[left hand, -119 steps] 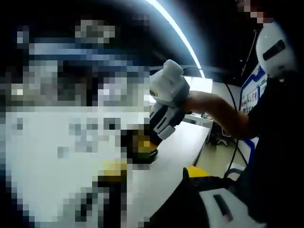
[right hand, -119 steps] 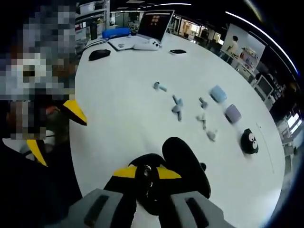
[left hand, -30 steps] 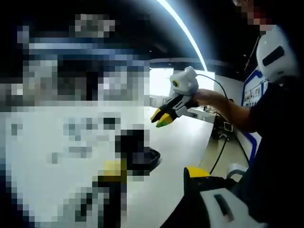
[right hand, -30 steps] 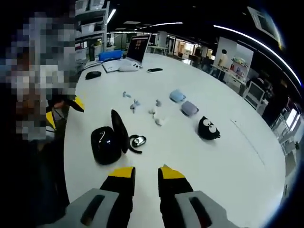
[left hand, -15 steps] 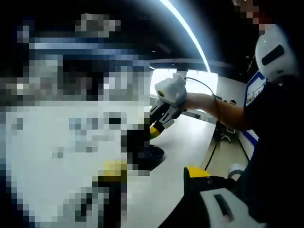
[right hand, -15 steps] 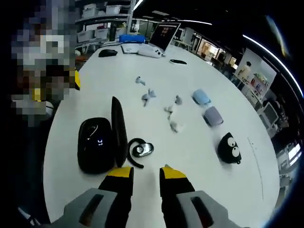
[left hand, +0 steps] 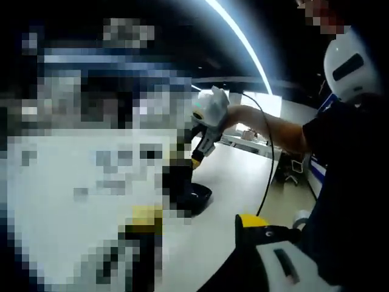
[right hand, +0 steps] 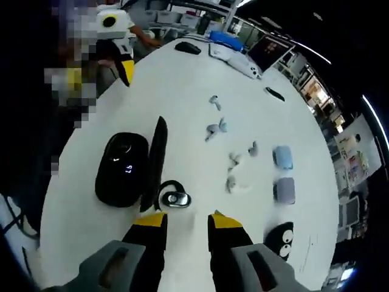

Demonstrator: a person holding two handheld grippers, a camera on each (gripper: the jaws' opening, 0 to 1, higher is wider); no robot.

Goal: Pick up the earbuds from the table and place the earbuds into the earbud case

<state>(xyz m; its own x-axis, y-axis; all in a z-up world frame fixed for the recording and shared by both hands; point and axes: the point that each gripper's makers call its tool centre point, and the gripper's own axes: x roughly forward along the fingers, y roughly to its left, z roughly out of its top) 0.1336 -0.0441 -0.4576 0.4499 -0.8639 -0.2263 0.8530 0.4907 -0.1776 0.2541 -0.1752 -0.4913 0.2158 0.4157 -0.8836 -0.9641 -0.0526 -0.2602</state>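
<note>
R gripper (right hand: 187,220) at bottom centre of right gripper view, jaws parted w/ nothing between, aimed at earbud (right hand: 173,198) lying on table (right hand: 182,103) just above the tips (probably lining up a grab); case (right hand: 124,167) left of it, lid up so it's ready to load; L gripper (left hand: 200,225): can't tell its state, left jaw is blurred
</note>
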